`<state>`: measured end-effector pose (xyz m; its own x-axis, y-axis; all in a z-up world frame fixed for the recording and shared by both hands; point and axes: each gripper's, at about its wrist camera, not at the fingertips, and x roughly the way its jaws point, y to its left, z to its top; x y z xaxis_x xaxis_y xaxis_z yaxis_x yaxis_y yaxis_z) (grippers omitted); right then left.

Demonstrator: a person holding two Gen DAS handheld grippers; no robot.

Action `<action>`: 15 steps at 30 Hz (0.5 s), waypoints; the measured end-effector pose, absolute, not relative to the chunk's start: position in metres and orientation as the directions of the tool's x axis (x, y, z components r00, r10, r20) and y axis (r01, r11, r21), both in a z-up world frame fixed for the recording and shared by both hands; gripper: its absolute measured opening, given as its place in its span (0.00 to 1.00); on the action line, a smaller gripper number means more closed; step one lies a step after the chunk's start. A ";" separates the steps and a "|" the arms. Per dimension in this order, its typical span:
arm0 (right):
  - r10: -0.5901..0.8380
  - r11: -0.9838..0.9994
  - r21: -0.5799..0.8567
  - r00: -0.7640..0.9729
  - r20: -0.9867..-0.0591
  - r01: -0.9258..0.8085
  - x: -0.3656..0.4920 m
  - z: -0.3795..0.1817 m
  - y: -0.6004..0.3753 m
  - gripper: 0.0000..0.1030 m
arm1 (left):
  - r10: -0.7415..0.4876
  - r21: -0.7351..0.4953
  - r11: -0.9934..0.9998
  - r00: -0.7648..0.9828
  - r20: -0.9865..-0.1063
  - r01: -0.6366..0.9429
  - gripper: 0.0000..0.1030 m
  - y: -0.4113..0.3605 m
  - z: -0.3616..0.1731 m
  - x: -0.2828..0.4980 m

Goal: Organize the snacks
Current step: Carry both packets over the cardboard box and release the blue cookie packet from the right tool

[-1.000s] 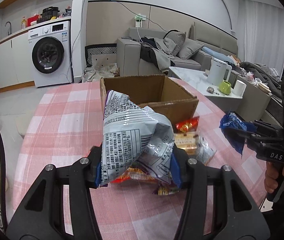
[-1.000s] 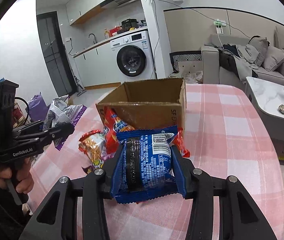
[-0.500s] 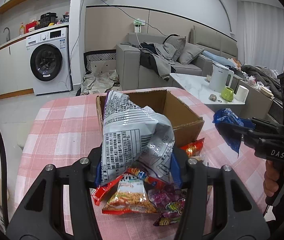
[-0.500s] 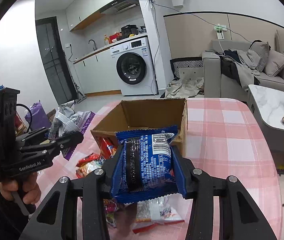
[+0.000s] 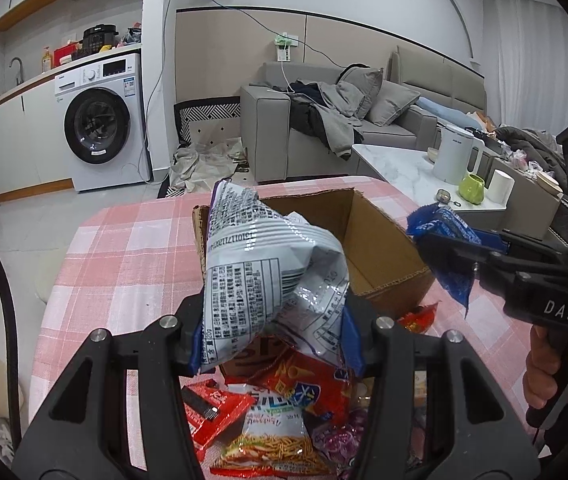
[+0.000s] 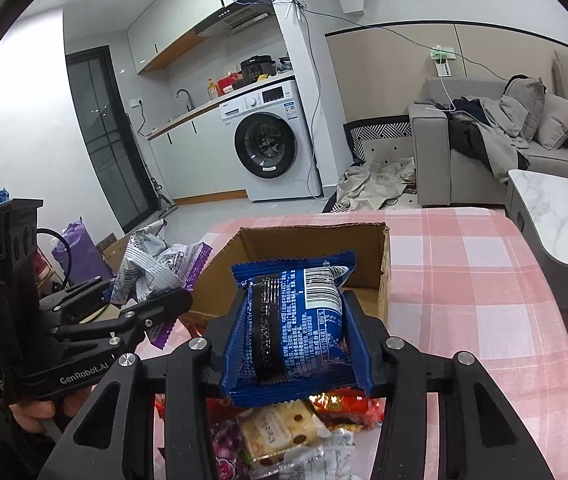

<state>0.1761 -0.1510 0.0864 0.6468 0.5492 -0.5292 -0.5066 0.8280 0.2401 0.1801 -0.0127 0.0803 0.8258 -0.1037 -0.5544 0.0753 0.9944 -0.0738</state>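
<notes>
My left gripper (image 5: 273, 336) is shut on a crumpled silver and purple snack bag (image 5: 267, 280), held above the near edge of the open cardboard box (image 5: 380, 240). My right gripper (image 6: 294, 340) is shut on a blue snack packet (image 6: 296, 320), held above the box (image 6: 308, 248) front. Each gripper shows in the other's view: the right with its blue packet (image 5: 444, 248), the left with its silver bag (image 6: 155, 268). A pile of loose snack packs (image 5: 279, 420) lies on the pink checked tablecloth (image 5: 123, 264) below both grippers (image 6: 284, 432).
The round table's edge runs on the left (image 5: 55, 280) and on the right (image 6: 544, 280). A white side table (image 5: 404, 164) with a kettle and green cup stands to the right. A sofa (image 5: 324, 120) and washing machine (image 5: 103, 128) are behind.
Both grippers have risen with their packs and now look down more on the box. The snack pile has come into view beneath them.
</notes>
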 end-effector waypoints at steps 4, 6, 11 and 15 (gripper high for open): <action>0.553 0.828 0.252 0.650 -0.521 -0.502 0.184 0.082 -0.145 0.44 | -0.098 -0.074 0.995 0.822 -0.561 0.067 0.47 -0.012 0.072 0.195; 0.552 0.829 0.258 0.657 -0.514 -0.496 0.189 0.081 -0.142 0.44 | -0.102 -0.080 0.994 0.820 -0.564 0.068 0.47 -0.013 0.069 0.201; 0.554 0.830 0.275 0.660 -0.507 -0.486 0.203 0.078 -0.138 0.44 | -0.092 -0.059 0.996 0.822 -0.562 0.071 0.47 -0.016 0.061 0.214; 0.553 0.831 0.279 0.659 -0.510 -0.481 0.212 0.075 -0.136 0.44 | -0.096 -0.066 0.995 0.820 -0.565 0.071 0.47 -0.015 0.054 0.223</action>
<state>0.2123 -0.1364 0.0755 0.6591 0.5527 -0.5100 -0.4809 0.8311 0.2793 0.2227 -0.0149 0.0545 0.8196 -0.0959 -0.5648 0.0711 0.9953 -0.0657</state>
